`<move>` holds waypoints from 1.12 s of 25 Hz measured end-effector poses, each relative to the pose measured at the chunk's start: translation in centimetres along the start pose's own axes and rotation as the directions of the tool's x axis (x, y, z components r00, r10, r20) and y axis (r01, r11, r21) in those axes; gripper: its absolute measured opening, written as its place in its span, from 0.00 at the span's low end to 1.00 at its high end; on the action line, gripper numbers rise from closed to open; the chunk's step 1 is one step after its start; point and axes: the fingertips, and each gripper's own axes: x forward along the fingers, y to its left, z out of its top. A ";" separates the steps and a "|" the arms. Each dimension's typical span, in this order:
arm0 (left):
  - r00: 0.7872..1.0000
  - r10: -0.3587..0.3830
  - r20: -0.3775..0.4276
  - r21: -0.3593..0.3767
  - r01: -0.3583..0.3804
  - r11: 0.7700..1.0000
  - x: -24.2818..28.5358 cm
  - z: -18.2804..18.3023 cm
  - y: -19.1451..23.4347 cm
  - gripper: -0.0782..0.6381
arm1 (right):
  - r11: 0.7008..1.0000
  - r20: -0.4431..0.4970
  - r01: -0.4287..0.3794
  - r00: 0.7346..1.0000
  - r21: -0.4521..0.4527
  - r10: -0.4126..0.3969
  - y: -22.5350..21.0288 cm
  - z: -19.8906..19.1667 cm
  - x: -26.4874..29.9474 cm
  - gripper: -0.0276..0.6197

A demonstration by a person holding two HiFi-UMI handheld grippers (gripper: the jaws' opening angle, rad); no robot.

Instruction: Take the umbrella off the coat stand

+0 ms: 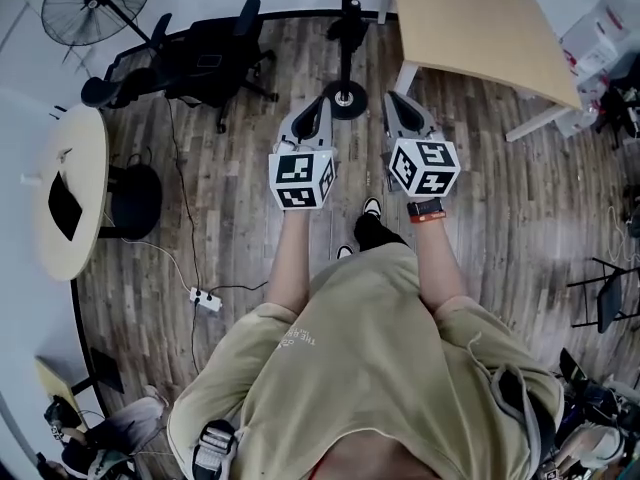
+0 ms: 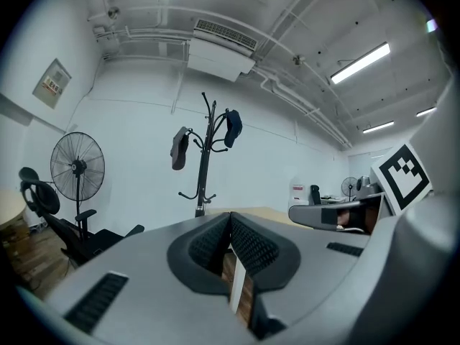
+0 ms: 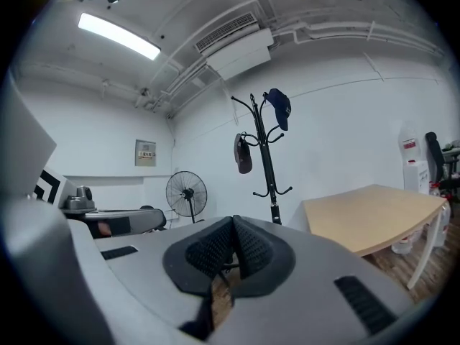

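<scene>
A black coat stand (image 2: pixel 205 165) rises ahead against the white wall. A short folded dark umbrella (image 2: pixel 179 148) hangs from a hook on its left side, and a dark blue cap (image 2: pixel 233 126) hangs higher on the right. The right gripper view shows the same stand (image 3: pixel 267 165), umbrella (image 3: pixel 243 153) and cap (image 3: pixel 279 108). From above I see only the stand's round base (image 1: pixel 346 98). My left gripper (image 1: pixel 308 118) and right gripper (image 1: pixel 405 113) are held side by side, well short of the stand. Both are shut and empty, their ribbed pads meeting at the tips.
A light wooden table (image 1: pixel 480 23) stands just right of the stand's base. A black office chair (image 1: pixel 195 63) and a floor fan (image 1: pixel 97 3) are to its left, and a round table (image 1: pixel 75 193) farther left. A power strip with its cable (image 1: pixel 205 298) lies on the wooden floor.
</scene>
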 end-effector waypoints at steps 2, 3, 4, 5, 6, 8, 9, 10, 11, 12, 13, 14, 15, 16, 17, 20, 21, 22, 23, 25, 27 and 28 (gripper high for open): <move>1.000 -0.001 0.007 -0.003 0.001 1.000 1.4 0.2 0.6 0.14 | 1.000 -0.006 -0.009 1.000 -0.012 0.009 -0.3 0.0 1.4 0.07; 1.000 -0.001 0.009 -0.003 0.001 1.000 2.3 0.1 0.9 0.14 | 1.000 -0.012 -0.015 1.000 -0.014 0.015 -0.6 -0.2 2.2 0.07; 1.000 0.000 0.010 -0.004 0.000 1.000 3.4 0.1 1.3 0.14 | 1.000 -0.019 -0.022 1.000 -0.011 0.022 -1.0 -0.3 3.2 0.07; 1.000 0.000 0.011 -0.005 0.000 1.000 4.5 0.1 1.7 0.14 | 1.000 -0.024 -0.028 0.999 -0.008 0.028 -1.5 -0.4 4.2 0.07; 1.000 0.000 0.014 -0.005 0.000 1.000 5.8 0.2 2.2 0.14 | 0.999 -0.026 -0.033 0.999 -0.005 0.033 -2.1 -0.4 5.4 0.07; 1.000 -0.005 0.019 -0.008 0.005 1.000 8.5 0.8 3.1 0.14 | 0.999 -0.022 -0.038 0.999 0.002 0.038 -3.6 0.1 7.9 0.07; 1.000 -0.012 0.020 -0.010 0.013 1.000 9.8 1.2 3.4 0.14 | 0.999 -0.016 -0.040 0.999 0.005 0.040 -4.3 0.6 9.2 0.07; 1.000 -0.021 0.022 -0.014 0.021 1.000 11.2 1.9 3.7 0.14 | 0.999 -0.010 -0.045 0.999 0.006 0.045 -5.0 1.2 10.4 0.07; 0.999 -0.026 0.026 -0.018 0.026 0.999 12.5 2.5 4.1 0.14 | 0.999 -0.003 -0.050 0.999 0.003 0.050 -5.6 1.9 11.6 0.07; 0.999 -0.024 0.033 -0.021 0.025 0.999 13.9 3.3 4.5 0.14 | 0.998 0.003 -0.056 0.998 -0.001 0.056 -6.3 2.6 12.9 0.07; 0.999 -0.018 0.042 -0.021 0.019 1.000 15.2 3.9 5.0 0.14 | 0.998 0.010 -0.059 0.998 -0.001 0.059 -7.0 3.3 14.0 0.07; 0.999 -0.011 0.048 -0.019 0.012 1.000 16.6 4.4 5.3 0.14 | 0.998 0.015 -0.061 0.998 0.001 0.061 -7.8 4.0 15.1 0.07; 0.999 -0.006 0.049 -0.018 0.007 1.000 17.8 4.7 5.5 0.14 | 0.998 0.019 -0.061 0.998 0.004 0.061 -8.7 4.5 16.1 0.07; 0.999 -0.005 0.047 -0.019 0.006 1.000 19.0 4.8 5.6 0.14 | 0.998 0.020 -0.062 0.998 0.006 0.062 -9.5 5.0 16.9 0.07; 0.999 -0.005 0.042 -0.020 0.006 1.000 20.2 4.7 5.6 0.14 | 0.998 0.020 -0.063 0.998 0.008 0.063 -10.2 5.3 17.8 0.07; 1.000 -0.015 0.019 -0.016 0.016 1.000 23.8 4.2 5.5 0.14 | 0.998 0.013 -0.066 0.998 0.020 0.065 -12.5 5.5 20.2 0.07; 1.000 -0.020 0.012 -0.014 0.020 1.000 24.9 4.0 5.5 0.14 | 0.998 0.010 -0.065 0.998 0.023 0.065 -13.1 5.5 21.0 0.07; 1.000 -0.022 0.006 -0.013 0.022 1.000 25.8 3.8 5.5 0.14 | 0.998 0.006 -0.065 0.998 0.026 0.065 -13.7 5.5 21.6 0.07; 1.000 -0.021 0.001 -0.011 0.022 1.000 26.6 3.7 5.6 0.14 | 0.997 0.003 -0.067 0.998 0.027 0.067 -14.2 5.4 22.2 0.07; 1.000 -0.015 -0.003 -0.008 0.015 1.000 28.3 3.5 5.8 0.14 | 0.997 -0.002 -0.075 0.997 0.028 0.075 -15.2 5.4 23.4 0.07; 1.000 -0.013 -0.003 -0.009 0.013 1.000 30.2 3.4 5.9 0.14 | 0.996 -0.004 -0.080 0.997 0.028 0.080 -16.6 5.6 24.7 0.07; 1.000 -0.013 -0.004 -0.010 0.013 1.000 31.0 3.3 5.9 0.14 | 0.996 -0.005 -0.081 0.997 0.029 0.082 -17.3 5.7 25.3 0.07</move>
